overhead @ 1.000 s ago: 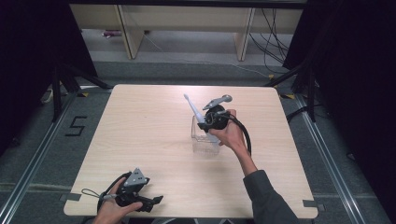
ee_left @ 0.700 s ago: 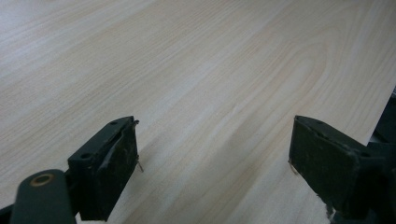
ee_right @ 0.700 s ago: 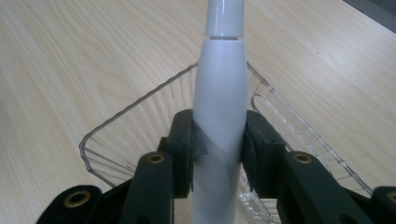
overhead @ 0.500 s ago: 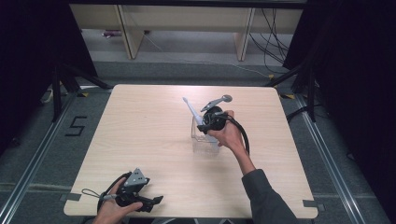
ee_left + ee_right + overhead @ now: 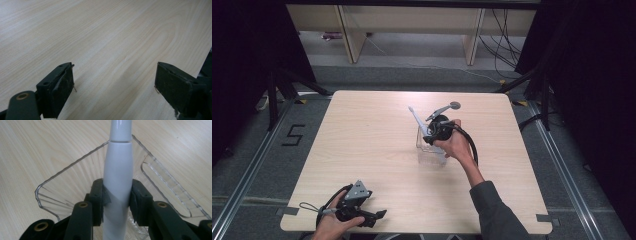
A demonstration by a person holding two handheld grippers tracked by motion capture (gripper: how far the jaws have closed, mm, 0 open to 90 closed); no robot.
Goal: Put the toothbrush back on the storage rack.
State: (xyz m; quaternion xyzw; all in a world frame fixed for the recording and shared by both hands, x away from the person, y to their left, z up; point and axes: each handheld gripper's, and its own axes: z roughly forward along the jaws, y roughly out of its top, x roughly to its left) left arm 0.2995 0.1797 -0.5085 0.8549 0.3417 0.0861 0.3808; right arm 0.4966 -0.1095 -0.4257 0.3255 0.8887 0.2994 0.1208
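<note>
My right gripper (image 5: 430, 134) is shut on a white, slender, rounded handle (image 5: 416, 117). It sits right of the table's middle, over a clear plastic container (image 5: 432, 150). In the right gripper view both pads press the handle (image 5: 117, 167) from either side, and the handle runs up out of the top of the view. The container's ribbed clear wall (image 5: 62, 173) lies just behind and below the right gripper (image 5: 117, 200). My left gripper (image 5: 379, 215) rests at the table's front left in a hand. Its jaws stand wide open over bare wood, with nothing between them (image 5: 115, 85).
The light wooden table (image 5: 362, 140) stands on a grey floor with a taped "5" (image 5: 294, 135) at the left. Wooden shelf legs and cables are beyond the far edge. The table's front edge (image 5: 412, 231) lies just below the left gripper.
The right hand, still gripping the white handle, has shifted slightly to the left over the container. The left hand has stayed put.
</note>
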